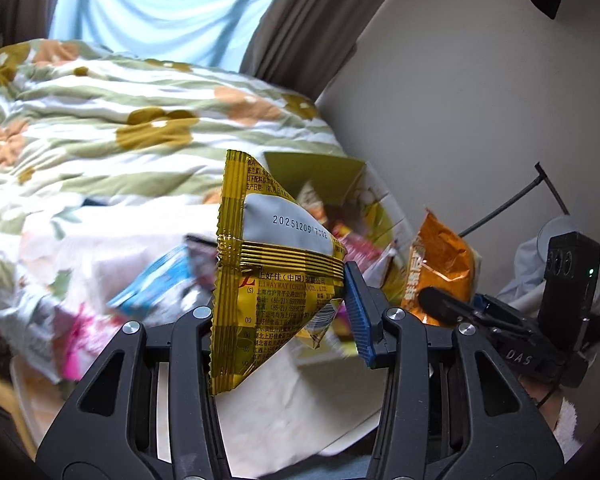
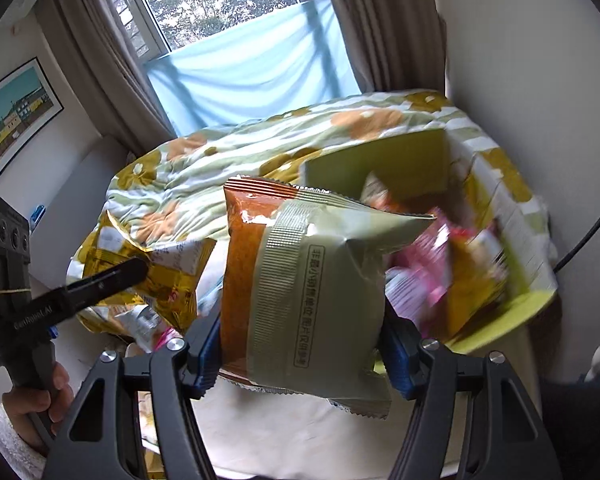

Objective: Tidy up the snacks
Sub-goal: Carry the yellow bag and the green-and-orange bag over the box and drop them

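Observation:
My left gripper (image 1: 284, 312) is shut on a gold snack packet (image 1: 268, 276) with a silver date patch, held up in the air; the same packet shows in the right wrist view (image 2: 168, 276). My right gripper (image 2: 300, 356) is shut on an orange and grey-green snack bag (image 2: 300, 292), also seen in the left wrist view (image 1: 440, 268). Behind both stands an open green cardboard box (image 2: 512, 308) with several snack packets inside. More loose packets (image 1: 160, 280) lie on the white surface at the left.
A bed with a flowered quilt (image 1: 120, 120) fills the back. A window with curtains (image 2: 228, 8) is behind it. A white wall (image 1: 460, 100) is on the right. A framed picture (image 2: 16, 116) hangs on the left wall.

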The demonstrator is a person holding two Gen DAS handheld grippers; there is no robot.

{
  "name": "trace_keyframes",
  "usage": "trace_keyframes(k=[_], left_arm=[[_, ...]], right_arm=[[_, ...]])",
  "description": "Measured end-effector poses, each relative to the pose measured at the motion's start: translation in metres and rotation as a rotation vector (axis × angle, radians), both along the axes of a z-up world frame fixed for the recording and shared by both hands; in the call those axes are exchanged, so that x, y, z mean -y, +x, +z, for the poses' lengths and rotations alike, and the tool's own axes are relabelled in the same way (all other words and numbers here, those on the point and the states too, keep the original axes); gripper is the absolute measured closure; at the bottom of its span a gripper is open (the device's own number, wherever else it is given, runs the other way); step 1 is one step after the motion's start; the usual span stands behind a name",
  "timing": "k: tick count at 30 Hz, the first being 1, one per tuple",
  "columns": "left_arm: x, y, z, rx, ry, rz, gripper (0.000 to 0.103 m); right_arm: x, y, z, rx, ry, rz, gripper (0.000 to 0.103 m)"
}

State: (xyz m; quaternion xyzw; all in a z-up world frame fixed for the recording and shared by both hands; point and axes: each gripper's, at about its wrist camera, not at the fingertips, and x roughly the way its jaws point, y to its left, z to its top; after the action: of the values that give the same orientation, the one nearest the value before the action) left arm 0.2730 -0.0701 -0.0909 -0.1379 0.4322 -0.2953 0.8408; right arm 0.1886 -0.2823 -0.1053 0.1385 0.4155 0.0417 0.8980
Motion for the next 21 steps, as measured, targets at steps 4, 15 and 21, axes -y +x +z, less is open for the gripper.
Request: trace_keyframes(k=[4, 15, 21], left_arm=[[0.065, 0.029, 0.002, 0.007, -0.002, -0.014, 0.063], [0.186, 0.081, -0.046, -0.096, 0.068, 0.021, 0.059], [0.187, 0.077, -0.060, -0.106, 0.212, 0.110, 0.000]], right_arm=[[0.049, 0.022, 0.008, 0.009, -0.032, 0.011, 0.041], [0.137, 0.077, 0.006, -0.007, -0.011, 0.068, 0.041], [0.155, 0.098, -0.008, -0.046, 0.013, 0.103, 0.041]])
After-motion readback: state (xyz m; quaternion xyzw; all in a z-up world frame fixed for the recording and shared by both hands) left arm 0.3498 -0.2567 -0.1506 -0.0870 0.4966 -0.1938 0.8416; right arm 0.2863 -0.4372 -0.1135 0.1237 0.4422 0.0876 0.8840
